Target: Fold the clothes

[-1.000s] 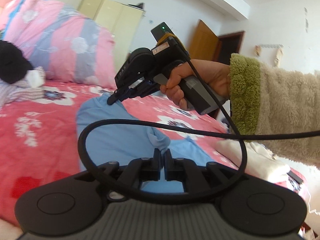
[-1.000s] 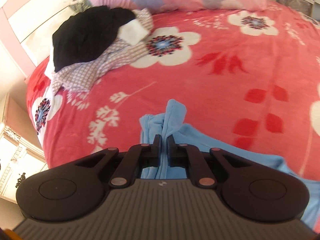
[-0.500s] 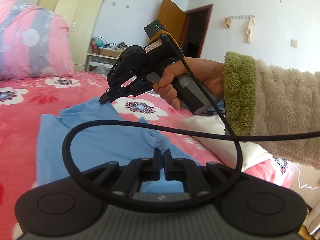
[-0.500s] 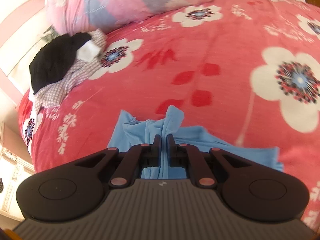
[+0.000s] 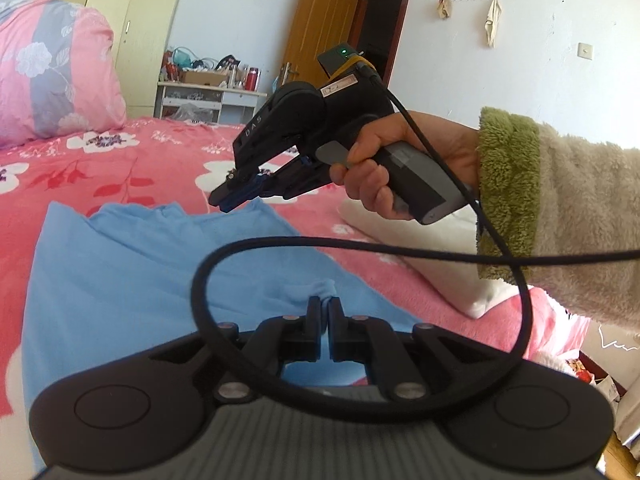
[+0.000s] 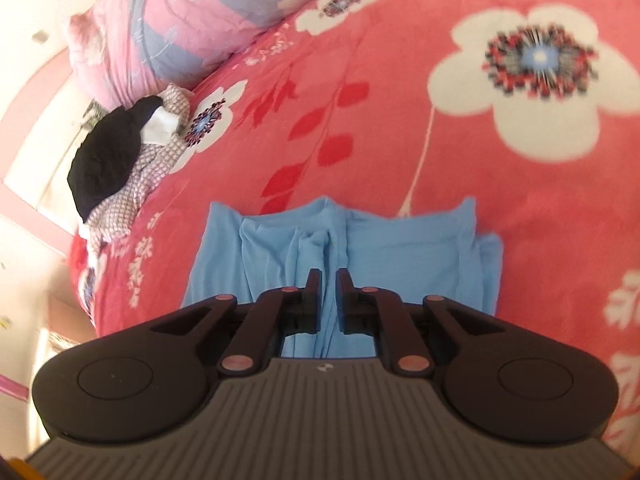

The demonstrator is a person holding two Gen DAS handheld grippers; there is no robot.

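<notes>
A light blue garment (image 5: 120,280) lies spread on the red flowered bed; it also shows in the right wrist view (image 6: 384,248), folded over with a straight far edge. My left gripper (image 5: 324,304) is shut on a bunched bit of the blue cloth at its near edge. My right gripper (image 6: 328,276) has its fingers slightly apart, with a fold of blue cloth between them and no firm pinch. The right gripper also shows in the left wrist view (image 5: 224,202), its tips at the garment's far edge.
A pile of black, white and checked clothes (image 6: 120,164) lies near the pink pillow (image 6: 192,24). A folded white garment (image 5: 432,260) lies on the bed to the right. A black cable (image 5: 360,248) loops over the left gripper.
Both grippers carried the blue cloth across the bed and laid it flatter. The right gripper's fingers have parted slightly. The left stays shut on the cloth.
</notes>
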